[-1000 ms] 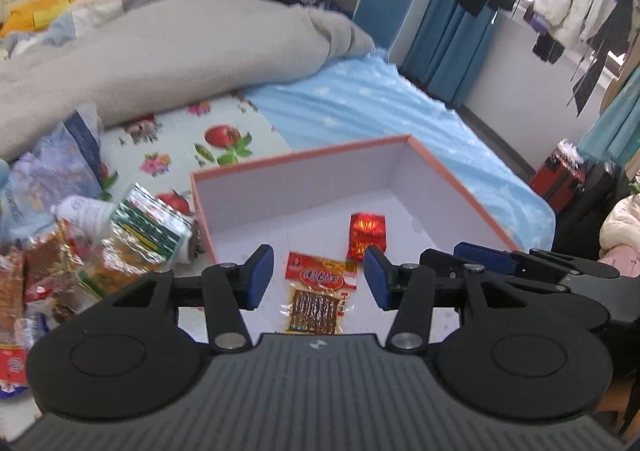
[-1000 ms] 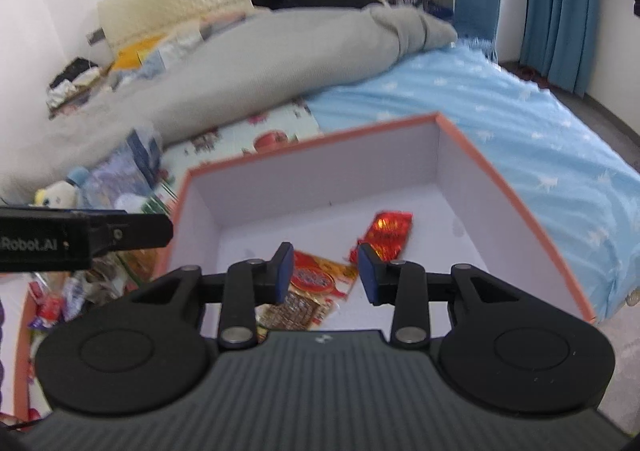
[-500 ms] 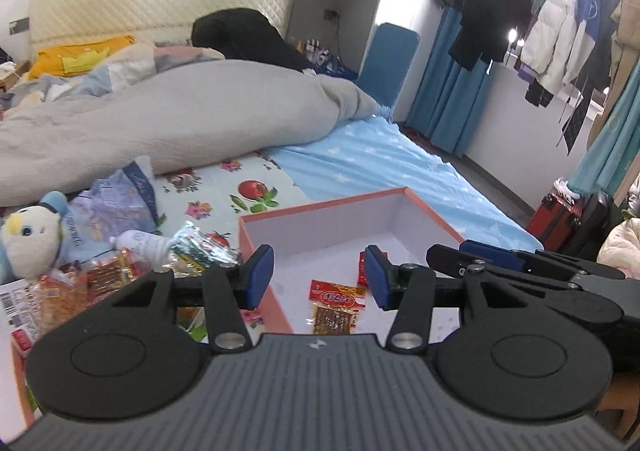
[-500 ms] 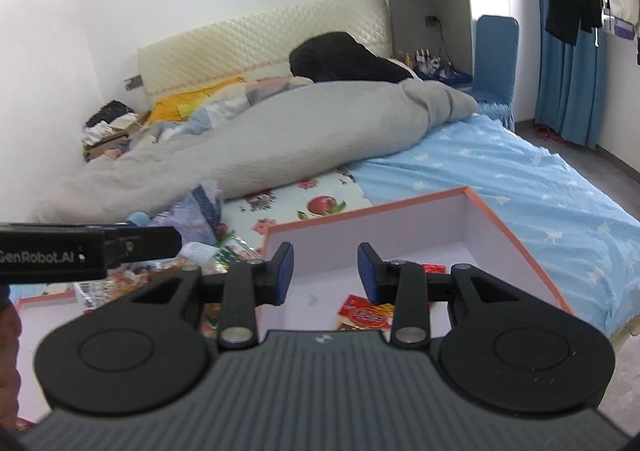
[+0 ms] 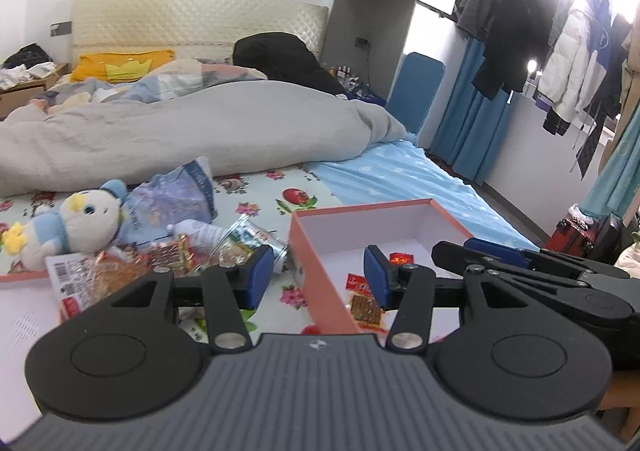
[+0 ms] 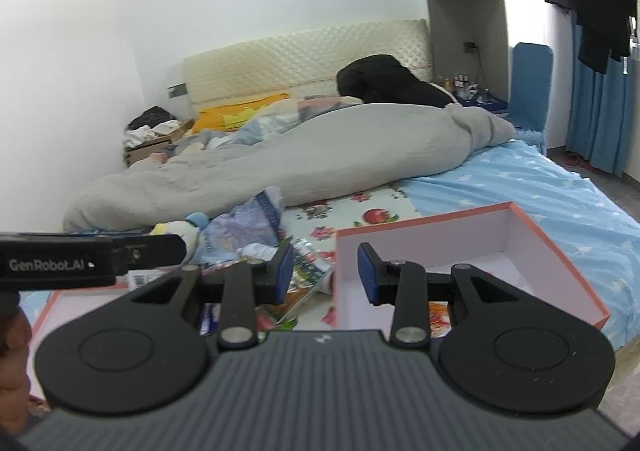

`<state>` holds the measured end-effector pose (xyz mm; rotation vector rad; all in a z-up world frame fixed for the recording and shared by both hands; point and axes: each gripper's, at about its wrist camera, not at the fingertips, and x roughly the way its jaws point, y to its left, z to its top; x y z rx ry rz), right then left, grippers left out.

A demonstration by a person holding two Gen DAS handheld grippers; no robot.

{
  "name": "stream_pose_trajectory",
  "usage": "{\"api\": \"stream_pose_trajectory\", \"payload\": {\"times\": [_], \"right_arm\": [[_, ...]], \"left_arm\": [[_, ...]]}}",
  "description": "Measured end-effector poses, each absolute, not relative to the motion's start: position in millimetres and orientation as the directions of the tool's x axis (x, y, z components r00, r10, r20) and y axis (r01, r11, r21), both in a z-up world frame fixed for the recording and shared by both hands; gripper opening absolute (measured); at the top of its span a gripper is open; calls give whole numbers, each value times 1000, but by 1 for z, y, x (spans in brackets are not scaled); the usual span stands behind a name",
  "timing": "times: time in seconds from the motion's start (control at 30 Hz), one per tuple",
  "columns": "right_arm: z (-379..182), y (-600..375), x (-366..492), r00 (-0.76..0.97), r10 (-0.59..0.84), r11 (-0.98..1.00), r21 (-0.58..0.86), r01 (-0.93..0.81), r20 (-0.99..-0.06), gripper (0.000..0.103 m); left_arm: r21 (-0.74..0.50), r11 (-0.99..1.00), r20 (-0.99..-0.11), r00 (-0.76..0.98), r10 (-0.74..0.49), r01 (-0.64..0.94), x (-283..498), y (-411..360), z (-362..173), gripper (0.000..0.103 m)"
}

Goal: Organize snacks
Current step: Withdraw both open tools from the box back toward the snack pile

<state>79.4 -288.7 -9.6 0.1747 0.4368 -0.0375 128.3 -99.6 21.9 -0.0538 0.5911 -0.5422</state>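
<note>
Your left gripper (image 5: 318, 274): fingers (image 5: 259, 274) spread wide, nothing between them, held in the air over the near-left wall of the orange box (image 5: 320, 287).
Your right gripper (image 6: 323, 271): blue pads (image 6: 283, 271) likewise parted and empty, straddling the same box's (image 6: 560, 247) left wall from above.
Orange box: open, white inside, lying on the bed. Contents seen from the left wrist: one red-and-brown snack packet (image 5: 362, 303) near the left wall, one small red foil packet (image 5: 401, 259) beyond it.
Snack pile (image 5: 176, 255): loose wrappers and a clear green-printed bag (image 5: 244, 239), left of the box on the flowered sheet (image 5: 280, 187).
Plush toy (image 5: 76, 225): left of the pile.
Blue-white bag (image 5: 176, 199): just behind the pile.
Grey duvet (image 5: 192, 131): well behind the box.
Second box edge (image 5: 24, 277): far left of the orange box.
</note>
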Motion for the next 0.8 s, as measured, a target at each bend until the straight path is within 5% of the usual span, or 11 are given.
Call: {"api": "stream_pose_trajectory", "payload": {"times": [0.8], "right_arm": [[-37,-234,94,881,128,980,195,-41,-456,38]], "left_arm": [[-230,934,-557,749,-358,275,130,-21,-9,56]]}}
